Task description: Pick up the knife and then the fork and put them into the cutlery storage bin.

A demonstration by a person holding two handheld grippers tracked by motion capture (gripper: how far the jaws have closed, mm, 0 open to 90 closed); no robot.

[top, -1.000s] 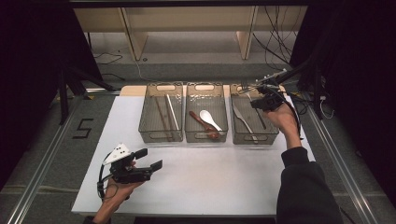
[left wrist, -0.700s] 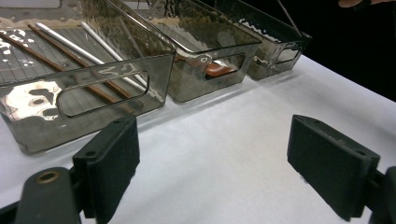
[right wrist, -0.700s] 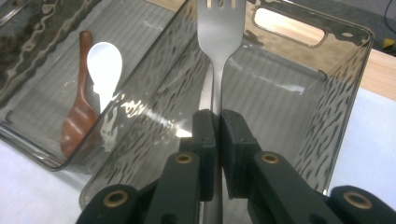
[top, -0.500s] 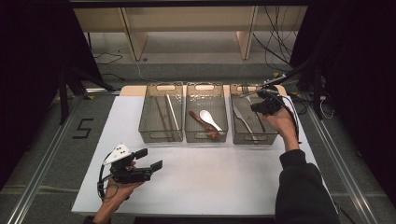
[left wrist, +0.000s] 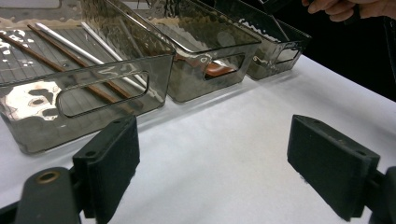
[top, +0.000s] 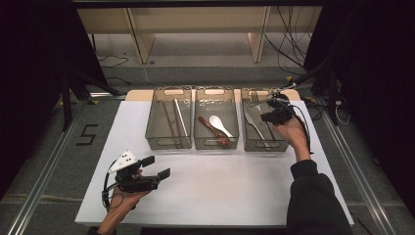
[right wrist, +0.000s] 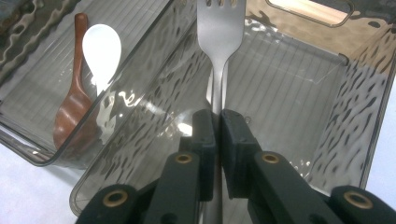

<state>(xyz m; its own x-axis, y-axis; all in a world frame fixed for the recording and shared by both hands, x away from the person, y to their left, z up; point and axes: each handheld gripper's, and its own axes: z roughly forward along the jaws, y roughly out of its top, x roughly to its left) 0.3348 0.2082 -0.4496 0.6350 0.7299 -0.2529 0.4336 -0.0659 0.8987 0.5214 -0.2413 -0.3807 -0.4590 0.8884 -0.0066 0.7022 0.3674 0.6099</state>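
- The right gripper [right wrist: 216, 126] had its jaws clamped on the handle of a metal fork [right wrist: 219, 42], tines pointing away from the gripper.
- The fork was held over the right bin [top: 265, 145], the rightmost of three clear bins set in a row at the far side of the white worktop [top: 220, 186]; a knife [top: 253, 122] lay in that bin.
- The middle bin [top: 216, 144] held a white spoon [right wrist: 101, 51] and a wooden spoon [right wrist: 70, 107].
- The left bin [top: 168, 143] held chopsticks [left wrist: 70, 74].
- The left gripper [top: 151, 167] rested at the near left of the worktop, jaws wide apart with nothing between them.
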